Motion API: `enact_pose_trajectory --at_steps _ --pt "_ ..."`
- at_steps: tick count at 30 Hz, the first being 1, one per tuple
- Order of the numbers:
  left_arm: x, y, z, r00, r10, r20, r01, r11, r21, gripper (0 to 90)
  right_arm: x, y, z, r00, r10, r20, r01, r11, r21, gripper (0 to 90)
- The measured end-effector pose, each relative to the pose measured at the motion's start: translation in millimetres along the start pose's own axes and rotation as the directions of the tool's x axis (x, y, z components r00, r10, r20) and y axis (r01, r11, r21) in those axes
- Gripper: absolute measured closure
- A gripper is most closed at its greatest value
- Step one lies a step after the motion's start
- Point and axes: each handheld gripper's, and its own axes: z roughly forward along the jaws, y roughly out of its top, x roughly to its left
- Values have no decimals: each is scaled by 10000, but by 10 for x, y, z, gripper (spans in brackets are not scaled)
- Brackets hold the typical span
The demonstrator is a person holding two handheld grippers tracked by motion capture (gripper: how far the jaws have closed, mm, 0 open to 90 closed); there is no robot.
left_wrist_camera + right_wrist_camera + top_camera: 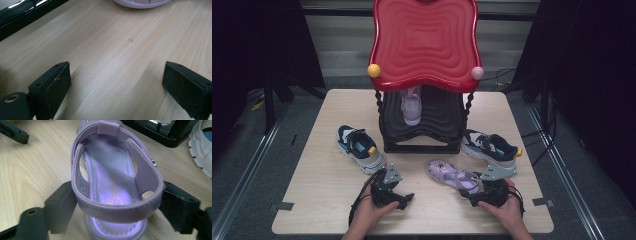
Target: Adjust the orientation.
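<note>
A purple sandal (452, 174) (112, 170) lies on the wooden table (327, 195), toe towards the rack. My right gripper (471, 190) (118, 202) is open, one jaw on each side of the sandal's heel strap and close against it. My left gripper (404, 197) (116, 82) is open over bare wood to the left of the sandal, with nothing between its jaws. A matching purple sandal (412, 107) stands on the black shelf of the shoe rack (442, 125). The pale edge of the sandal (142, 3) shows ahead of the left jaws.
The rack has a tall red wavy top (424, 45) and fills the table's back middle. A navy sneaker (359, 147) lies left of the rack and another (489, 146) (202, 150) right of it. The rack's black base (25, 15) (160, 130) is close ahead of both grippers.
</note>
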Motion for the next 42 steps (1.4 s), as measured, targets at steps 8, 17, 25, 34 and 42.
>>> enact_pose_trajectory --at_steps 8,17,25,34,42 --pt "0 0 0 10000 3 0 -3 10000 0 81 -12 61 19 9998 -203 -9 203 9997 -103 165" --pt "-1 1 0 10000 7 -43 -7 10000 15 81 -19 72 91 9992 -319 -224 315 9993 -214 213" --pt "0 0 0 10000 1 0 -1 10000 1 81 7 62 64 9993 -319 -196 307 9979 -578 290" --pt "1 0 0 10000 2 9 -2 10000 -1 81 -1 49 36 9995 -4 -304 -27 9948 -1018 376" --pt "0 0 0 10000 0 0 0 10000 0 81 24 44 26 9997 -77 -216 52 9936 -1127 396"
